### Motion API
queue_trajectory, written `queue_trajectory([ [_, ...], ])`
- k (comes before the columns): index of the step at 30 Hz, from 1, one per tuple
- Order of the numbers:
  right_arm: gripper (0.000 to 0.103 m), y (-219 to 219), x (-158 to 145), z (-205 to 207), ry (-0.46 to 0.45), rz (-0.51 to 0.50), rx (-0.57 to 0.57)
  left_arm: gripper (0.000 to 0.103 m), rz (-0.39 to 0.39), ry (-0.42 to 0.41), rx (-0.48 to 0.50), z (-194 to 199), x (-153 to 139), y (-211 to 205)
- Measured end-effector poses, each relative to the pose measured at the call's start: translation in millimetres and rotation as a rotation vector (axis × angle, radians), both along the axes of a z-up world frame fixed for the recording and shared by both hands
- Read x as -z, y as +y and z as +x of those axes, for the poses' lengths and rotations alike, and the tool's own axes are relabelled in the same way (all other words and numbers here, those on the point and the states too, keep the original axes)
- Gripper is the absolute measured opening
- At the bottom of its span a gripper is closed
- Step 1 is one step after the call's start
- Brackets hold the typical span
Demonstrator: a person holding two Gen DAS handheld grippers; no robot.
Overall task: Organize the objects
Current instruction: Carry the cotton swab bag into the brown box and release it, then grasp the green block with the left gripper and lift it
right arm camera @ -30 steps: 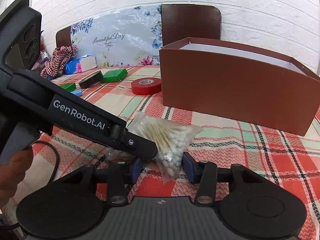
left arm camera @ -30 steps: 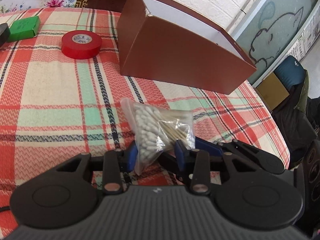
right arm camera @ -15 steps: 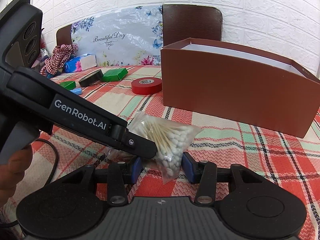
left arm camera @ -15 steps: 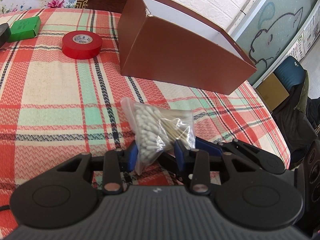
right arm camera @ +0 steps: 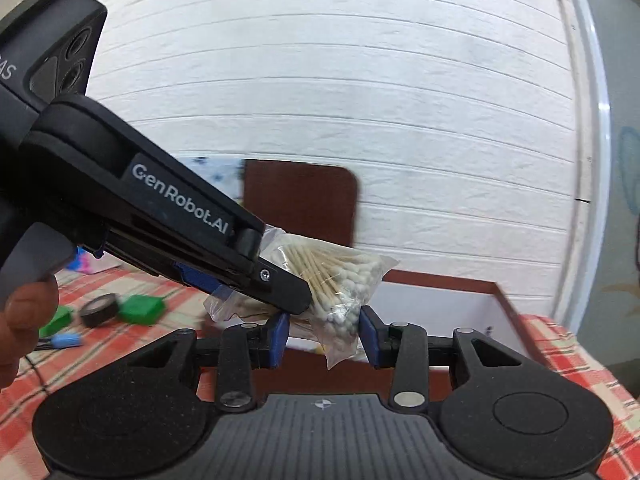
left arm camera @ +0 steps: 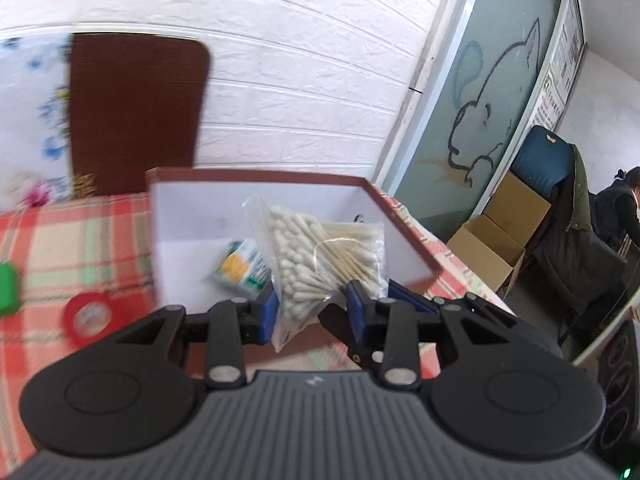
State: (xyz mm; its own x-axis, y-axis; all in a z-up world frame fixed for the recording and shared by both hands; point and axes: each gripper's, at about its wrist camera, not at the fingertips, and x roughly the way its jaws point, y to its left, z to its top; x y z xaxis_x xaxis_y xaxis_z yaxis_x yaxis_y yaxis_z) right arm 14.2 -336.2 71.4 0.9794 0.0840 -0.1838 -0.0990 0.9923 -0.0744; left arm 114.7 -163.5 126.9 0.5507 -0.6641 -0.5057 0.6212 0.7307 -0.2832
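A clear bag of cotton swabs (left arm camera: 320, 256) hangs in the air above the near edge of the brown box (left arm camera: 256, 178), whose white inside shows. My left gripper (left arm camera: 312, 312) is shut on the bag's lower corner. In the right wrist view the same bag (right arm camera: 340, 276) sits between the blue pads of my right gripper (right arm camera: 324, 332), whose jaws are closing and pressing on it. The left gripper (right arm camera: 288, 296) reaches in from the left and covers part of the bag. A small yellow-green packet (left arm camera: 240, 268) lies inside the box.
On the plaid tablecloth left of the box lie a red tape roll (left arm camera: 86, 316) and a green box (left arm camera: 8, 288). Farther left are a black tape roll (right arm camera: 100, 310) and a blue item (right arm camera: 66, 338). A brown chair back (left arm camera: 132, 112) stands behind the table.
Both grippers have risen together with the bag, lifting it off the tablecloth up to the box's open top. The box's inside now shows.
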Motion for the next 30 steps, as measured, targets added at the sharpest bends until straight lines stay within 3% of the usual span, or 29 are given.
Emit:
queue_trajectory([
  [3, 0.042, -29.6, 2.0, 25.5, 0.011, -0.011, 0.056, 0.04, 0.028, -0.001, 0.032, 25.2, -0.1, -45.1],
  [4, 0.046, -38.7, 3.4, 36.9, 0.017, -0.015, 0.076, 0.047, 0.046, -0.006, 0.035, 33.5, 0.8, -62.8],
  [5, 0.054, -46.3, 6.0, 49.5, 0.018, -0.025, 0.108, 0.059, 0.068, -0.016, 0.036, 42.0, 3.1, -79.8],
  [6, 0.069, -51.7, 10.2, 62.4, 0.026, -0.038, 0.152, 0.061, 0.099, -0.039, 0.022, 48.8, 8.0, -95.5],
  [8, 0.068, -63.1, 17.6, 80.0, 0.053, -0.043, 0.211, 0.062, 0.161, -0.067, -0.013, 61.3, 17.3, -114.4],
  [9, 0.064, -68.3, 21.1, 82.5, 0.059, -0.022, 0.212, 0.061, 0.151, -0.057, -0.012, 64.3, 20.5, -116.8],
  [13, 0.074, -76.0, 40.4, 76.7, 0.024, 0.072, 0.203, 0.062, 0.153, -0.087, -0.025, 58.2, 31.2, -113.6],
  [15, 0.077, -75.3, 42.3, 73.9, 0.008, 0.079, 0.19, 0.062, 0.138, -0.097, -0.048, 52.6, 32.1, -105.9],
  [19, 0.072, -73.4, 42.5, 71.2, -0.026, 0.092, 0.198, 0.062, 0.1, -0.137, -0.065, 29.0, 21.6, -84.2],
  [24, 0.072, -64.3, 32.8, 43.9, -0.175, 0.057, 0.223, 0.062, 0.106, -0.215, -0.145, -12.9, 10.9, -27.6],
  [27, 0.072, -51.3, 26.5, 29.3, -0.202, 0.043, 0.184, 0.063, 0.138, -0.162, -0.251, -29.6, 20.8, 20.1],
  [30, 0.072, -33.6, 25.2, 10.6, -0.183, 0.057, 0.096, 0.063, 0.209, -0.061, -0.385, -42.2, 48.8, 68.5],
])
